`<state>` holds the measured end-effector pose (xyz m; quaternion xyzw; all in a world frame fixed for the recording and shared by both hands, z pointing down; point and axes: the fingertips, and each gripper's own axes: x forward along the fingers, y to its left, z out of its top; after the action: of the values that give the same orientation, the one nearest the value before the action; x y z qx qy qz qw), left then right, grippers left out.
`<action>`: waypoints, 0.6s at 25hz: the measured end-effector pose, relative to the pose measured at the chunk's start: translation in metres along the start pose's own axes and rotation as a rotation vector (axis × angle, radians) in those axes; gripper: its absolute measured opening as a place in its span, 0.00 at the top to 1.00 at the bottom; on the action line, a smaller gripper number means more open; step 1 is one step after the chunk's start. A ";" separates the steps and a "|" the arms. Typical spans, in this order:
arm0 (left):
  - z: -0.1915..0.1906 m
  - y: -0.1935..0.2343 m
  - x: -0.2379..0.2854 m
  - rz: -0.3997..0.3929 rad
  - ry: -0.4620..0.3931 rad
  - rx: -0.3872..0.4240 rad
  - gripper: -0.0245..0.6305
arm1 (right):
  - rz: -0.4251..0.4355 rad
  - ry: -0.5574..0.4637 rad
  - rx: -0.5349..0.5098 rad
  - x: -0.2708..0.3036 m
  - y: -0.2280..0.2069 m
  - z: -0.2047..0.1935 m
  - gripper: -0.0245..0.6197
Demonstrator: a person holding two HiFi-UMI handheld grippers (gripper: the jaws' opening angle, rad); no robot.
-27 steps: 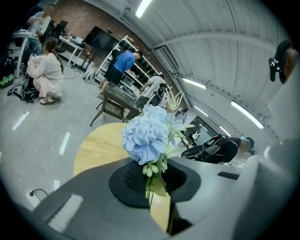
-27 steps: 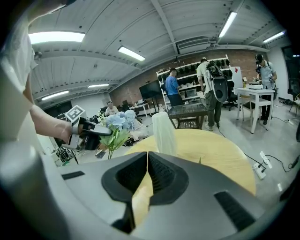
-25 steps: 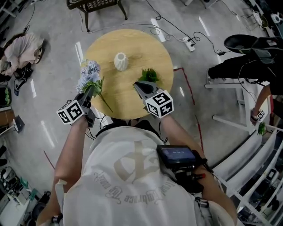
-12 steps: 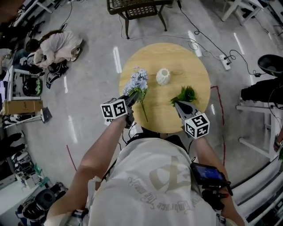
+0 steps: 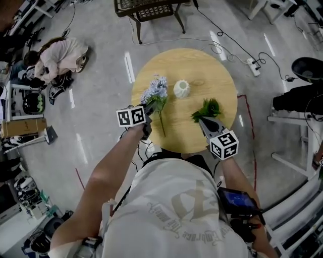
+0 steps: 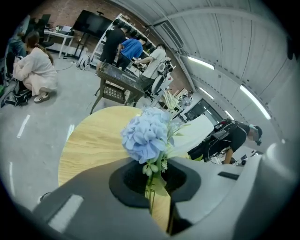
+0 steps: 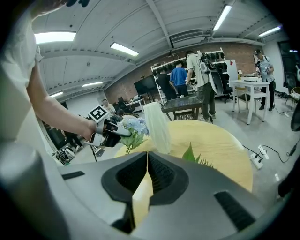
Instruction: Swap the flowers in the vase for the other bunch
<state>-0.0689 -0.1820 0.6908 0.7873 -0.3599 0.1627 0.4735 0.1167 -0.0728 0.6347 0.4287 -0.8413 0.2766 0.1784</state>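
A blue hydrangea bunch (image 5: pixel 155 90) hangs tilted over the left part of the round wooden table (image 5: pixel 217 70), its stem trailing back toward me. My left gripper (image 5: pixel 149 106) is shut on that stem; in the left gripper view the bloom (image 6: pixel 145 136) stands just past the jaws with the stem pinched between them. The white vase (image 5: pixel 181 88) stands upright mid-table with nothing showing in it. A green leafy bunch (image 5: pixel 208 108) lies on the table to its right. My right gripper (image 5: pixel 201 120) is shut and empty, its tip right behind those leaves (image 7: pixel 190 153).
A dark chair (image 5: pixel 146 7) stands beyond the table. A power strip with cables (image 5: pixel 252 66) lies on the floor at the far right. A person crouches by bags at the left (image 5: pixel 60 53). White frames and a black seat (image 5: pixel 307 68) crowd the right side.
My left gripper has carried the blue bunch lower and inward, from the table's left edge to over the tabletop near the vase. The right gripper stays by the green bunch.
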 end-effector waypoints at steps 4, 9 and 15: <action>-0.001 0.009 0.014 -0.001 0.009 -0.027 0.89 | -0.009 0.016 0.000 -0.004 -0.003 -0.004 0.95; -0.003 0.020 0.027 0.029 0.048 -0.007 0.89 | -0.023 0.028 0.007 -0.010 -0.008 -0.007 0.95; -0.006 0.037 0.035 0.054 0.056 0.006 0.89 | -0.035 0.033 0.017 -0.010 -0.008 -0.013 0.95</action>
<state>-0.0713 -0.2020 0.7375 0.7738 -0.3672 0.1984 0.4766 0.1300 -0.0628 0.6421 0.4404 -0.8283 0.2874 0.1933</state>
